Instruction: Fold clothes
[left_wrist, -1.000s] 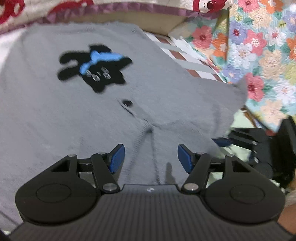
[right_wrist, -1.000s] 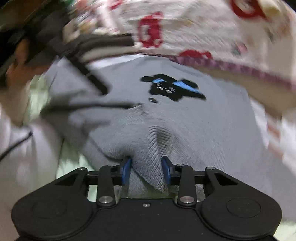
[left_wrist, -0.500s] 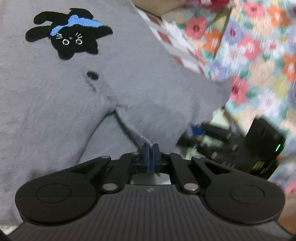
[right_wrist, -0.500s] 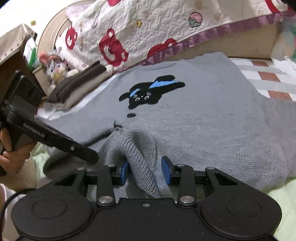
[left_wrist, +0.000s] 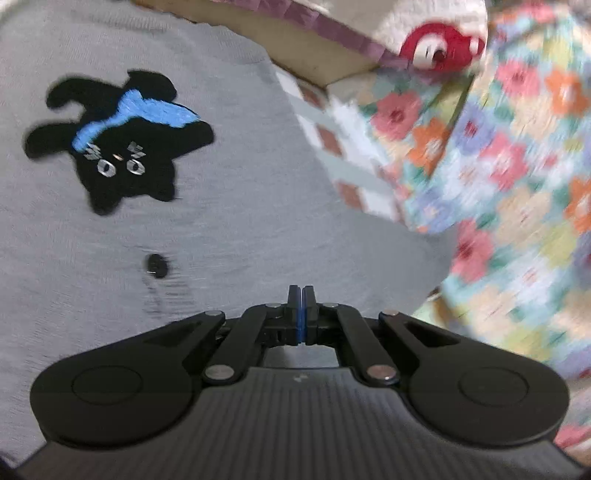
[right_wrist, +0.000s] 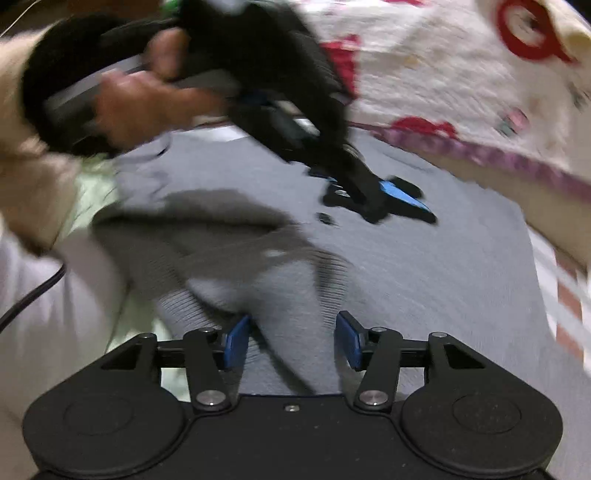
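Grey knit sweater (left_wrist: 240, 192): spread flat on a bed, filling the middle of both views. Front bears a black cat motif (left_wrist: 118, 147) with a blue scarf; a small black button (left_wrist: 157, 266) sits below it.

Ribbed sleeve or hem section (right_wrist: 280, 280): bunched and lifted into a fold at the near edge, lying between the blue pads of the right gripper (right_wrist: 291, 339).

Right gripper: fingers spread, one on each side of the bunched fabric; no firm pinch visible.

Left gripper (left_wrist: 301, 314): blue pads pressed together directly over the sweater's near edge. Whether fabric is caught between them cannot be told. From the right wrist view it appears blurred, held in a hand (right_wrist: 147, 103) above the sweater.

White quilt (right_wrist: 461, 85): red bear print, purple trim, lying beyond the sweater.

Floral fabric (left_wrist: 517, 166): multicoloured flowers, to the right of the sweater.

Checked sheet (left_wrist: 343, 162): exposed between sweater and floral fabric.
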